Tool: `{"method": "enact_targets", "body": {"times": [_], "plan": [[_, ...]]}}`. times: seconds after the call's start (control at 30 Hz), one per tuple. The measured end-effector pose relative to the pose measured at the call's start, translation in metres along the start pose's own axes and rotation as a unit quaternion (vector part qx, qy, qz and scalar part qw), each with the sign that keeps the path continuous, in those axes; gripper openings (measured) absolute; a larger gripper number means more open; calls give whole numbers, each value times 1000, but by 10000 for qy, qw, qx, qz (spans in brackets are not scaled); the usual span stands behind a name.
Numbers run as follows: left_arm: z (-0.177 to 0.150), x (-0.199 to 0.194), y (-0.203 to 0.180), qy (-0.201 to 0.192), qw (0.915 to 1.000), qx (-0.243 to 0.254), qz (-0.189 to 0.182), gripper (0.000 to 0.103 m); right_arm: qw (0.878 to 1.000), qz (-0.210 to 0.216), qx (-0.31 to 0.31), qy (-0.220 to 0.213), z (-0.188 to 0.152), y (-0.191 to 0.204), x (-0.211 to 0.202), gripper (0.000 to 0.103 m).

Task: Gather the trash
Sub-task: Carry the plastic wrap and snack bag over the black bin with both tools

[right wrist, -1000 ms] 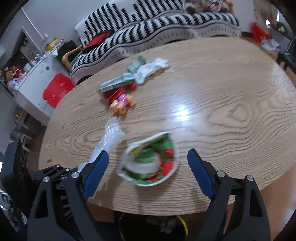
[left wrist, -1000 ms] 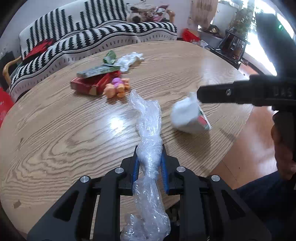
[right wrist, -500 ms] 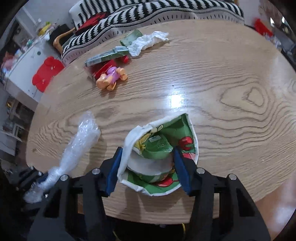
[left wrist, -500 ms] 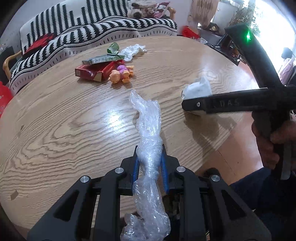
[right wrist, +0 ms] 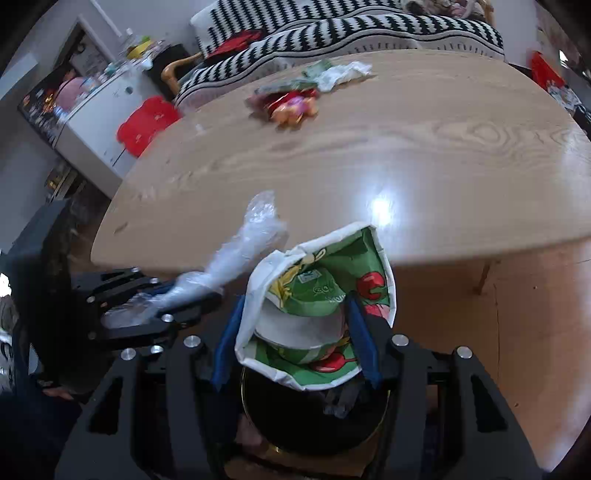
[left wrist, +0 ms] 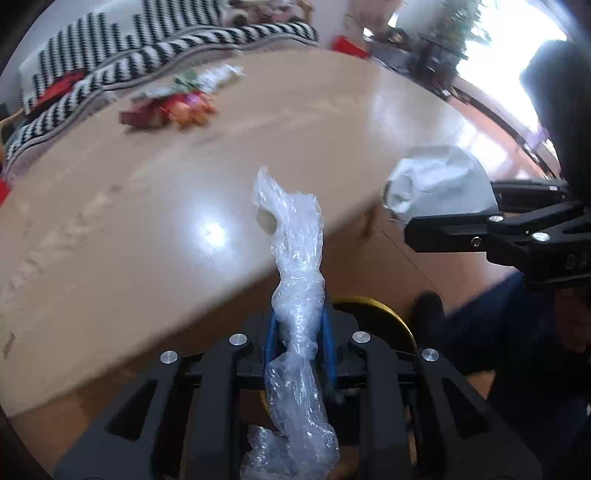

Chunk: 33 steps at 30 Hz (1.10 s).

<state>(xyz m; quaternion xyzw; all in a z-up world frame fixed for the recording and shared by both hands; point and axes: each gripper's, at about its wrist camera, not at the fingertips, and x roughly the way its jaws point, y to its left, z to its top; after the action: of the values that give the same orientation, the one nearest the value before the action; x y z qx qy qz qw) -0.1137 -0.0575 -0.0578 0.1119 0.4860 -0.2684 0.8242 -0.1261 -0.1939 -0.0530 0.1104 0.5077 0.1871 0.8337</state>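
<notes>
My left gripper [left wrist: 300,332] was clamped tight on the twisted plastic wrap [left wrist: 297,266], blue pads [left wrist: 271,338] pinching its middle, one end poking up ahead and the other bunched behind the jaws. My right gripper [right wrist: 295,332] gripped the green-and-white packet [right wrist: 321,295] across its sides, jaws neither opening nor closing, the open mouth of the packet facing the camera (red cherries printed inside, I think). Right below that packet sat the dark bin [right wrist: 314,417] with its gold rim, off the table's near edge. In the left view the same rim [left wrist: 388,314] curved just behind the wrap. Beyond, the wooden table [right wrist: 406,147] carried a blurred heap at its far side: a red box [left wrist: 147,112], an orange toy [right wrist: 291,109] and crumpled white paper [right wrist: 343,74]. A striped sofa [right wrist: 332,26] stood behind.
</notes>
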Motion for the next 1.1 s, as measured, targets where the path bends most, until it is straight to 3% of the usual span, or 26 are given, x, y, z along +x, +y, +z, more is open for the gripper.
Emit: {"method": "enact_targets", "body": {"times": [0.13, 0.33, 0.63, 1.1], "plan": [[-26, 10, -25, 283, 9992, 269, -124, 20, 9994, 93, 62, 339, -46, 2, 6, 54], [-47, 36, -41, 783, 9955, 516, -120, 20, 9935, 140, 300, 1089, -84, -5, 31, 54], [-48, 52, -42, 1076, 9926, 501, -244, 20, 9879, 206, 558, 1431, -93, -9, 46, 55], [-56, 54, -45, 1193, 9906, 584, -319, 20, 9861, 144, 685, 1509, -92, -19, 51, 55]]}}
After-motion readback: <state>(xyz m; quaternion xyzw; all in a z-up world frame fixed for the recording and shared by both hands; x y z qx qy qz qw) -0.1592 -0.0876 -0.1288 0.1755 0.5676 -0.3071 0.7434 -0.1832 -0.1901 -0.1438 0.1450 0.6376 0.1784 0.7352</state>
